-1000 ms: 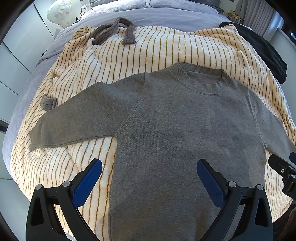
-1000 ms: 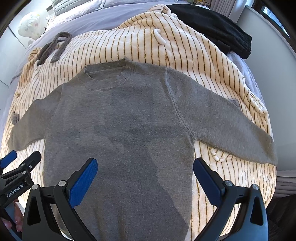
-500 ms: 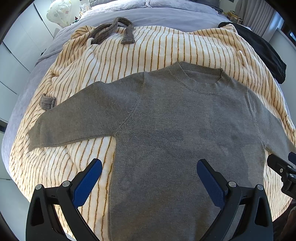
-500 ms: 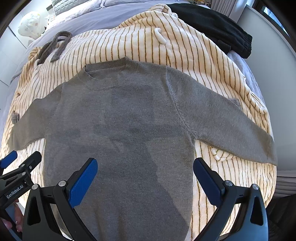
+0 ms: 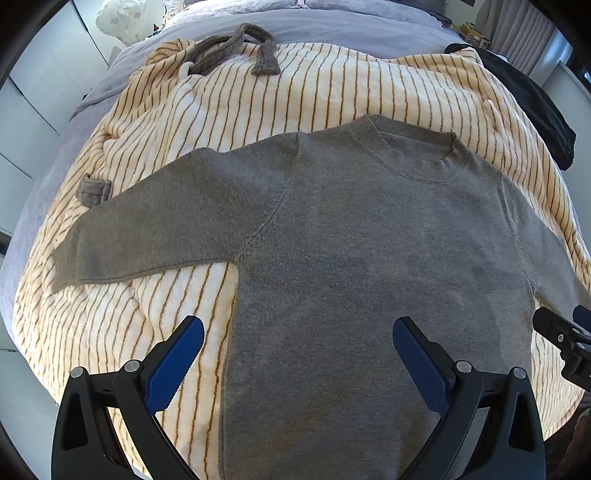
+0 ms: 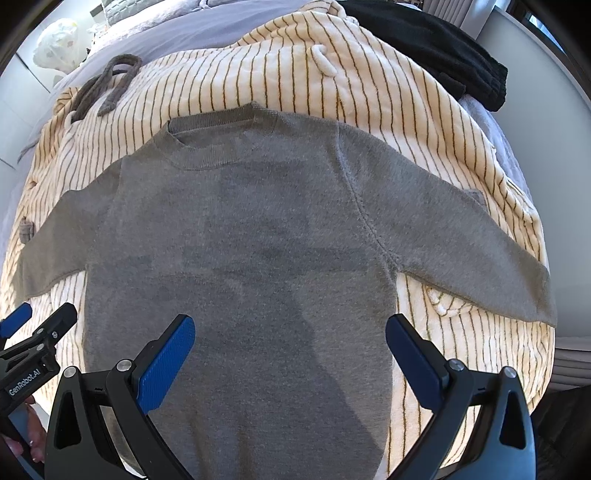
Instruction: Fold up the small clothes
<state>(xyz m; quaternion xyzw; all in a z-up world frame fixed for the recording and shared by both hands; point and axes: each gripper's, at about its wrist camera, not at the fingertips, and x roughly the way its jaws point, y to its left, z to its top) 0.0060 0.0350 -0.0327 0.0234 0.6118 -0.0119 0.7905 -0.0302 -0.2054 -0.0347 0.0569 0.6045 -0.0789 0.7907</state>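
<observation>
A small grey knit sweater lies flat and face up on a cream blanket with brown stripes, both sleeves spread out. It also shows in the right wrist view. My left gripper is open and empty above the sweater's lower left body. My right gripper is open and empty above the lower right body. The sweater's hem is hidden below both views. Each gripper shows at the other view's edge.
A grey knit cord lies at the blanket's far left corner. A small grey piece lies by the left sleeve. A black garment lies at the far right. The blanket covers a lilac bed. White cupboards stand on the left.
Both views have shifted very slightly; the sweater sits a touch higher in the frames. Both grippers stay open and empty.
</observation>
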